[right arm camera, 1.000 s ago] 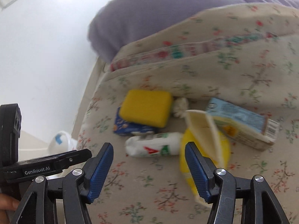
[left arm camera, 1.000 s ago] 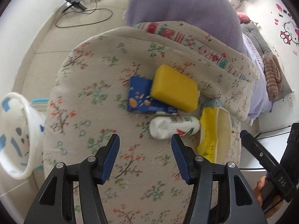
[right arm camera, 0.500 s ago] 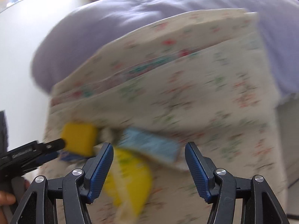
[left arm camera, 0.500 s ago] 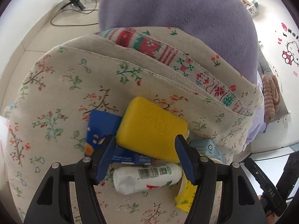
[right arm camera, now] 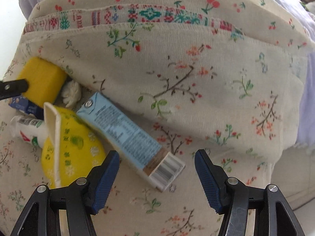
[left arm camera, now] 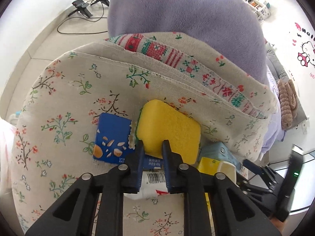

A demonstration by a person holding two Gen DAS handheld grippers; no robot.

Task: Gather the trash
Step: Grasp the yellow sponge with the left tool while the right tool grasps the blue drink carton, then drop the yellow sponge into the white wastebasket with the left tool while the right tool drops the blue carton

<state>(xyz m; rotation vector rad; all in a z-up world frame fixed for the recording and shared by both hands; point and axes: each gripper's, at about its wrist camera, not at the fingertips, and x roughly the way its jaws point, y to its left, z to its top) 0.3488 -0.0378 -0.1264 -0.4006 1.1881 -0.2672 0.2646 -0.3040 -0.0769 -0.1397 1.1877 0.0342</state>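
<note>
A pile of trash lies on a floral cloth (left arm camera: pixel 65 102). My left gripper (left arm camera: pixel 152 147) is shut on the near edge of a yellow sponge (left arm camera: pixel 169 129), which also shows in the right wrist view (right arm camera: pixel 42 80). Under it lie a blue snack wrapper (left arm camera: pixel 112 137) and a white bottle (left arm camera: pixel 155 181). My right gripper (right arm camera: pixel 156 165) is open just in front of a light blue carton (right arm camera: pixel 130 139), whose near end lies between the fingers. A yellow paper cup (right arm camera: pixel 69 147), a crumpled tissue (right arm camera: pixel 70 93) and the white bottle (right arm camera: pixel 29 129) lie to its left.
A purple blanket (left arm camera: pixel 183 11) lies behind the floral cloth. Cables and stands (left arm camera: pixel 84 5) sit on the floor at the back left. The cloth's patterned hem (right arm camera: pixel 149 15) runs across the far side. A bed with a soft toy (left arm camera: pixel 287 98) is at the right.
My left gripper moved forward and closed on the yellow sponge. My right gripper swung right and came closer, so the blue carton now lies in front of its open fingers.
</note>
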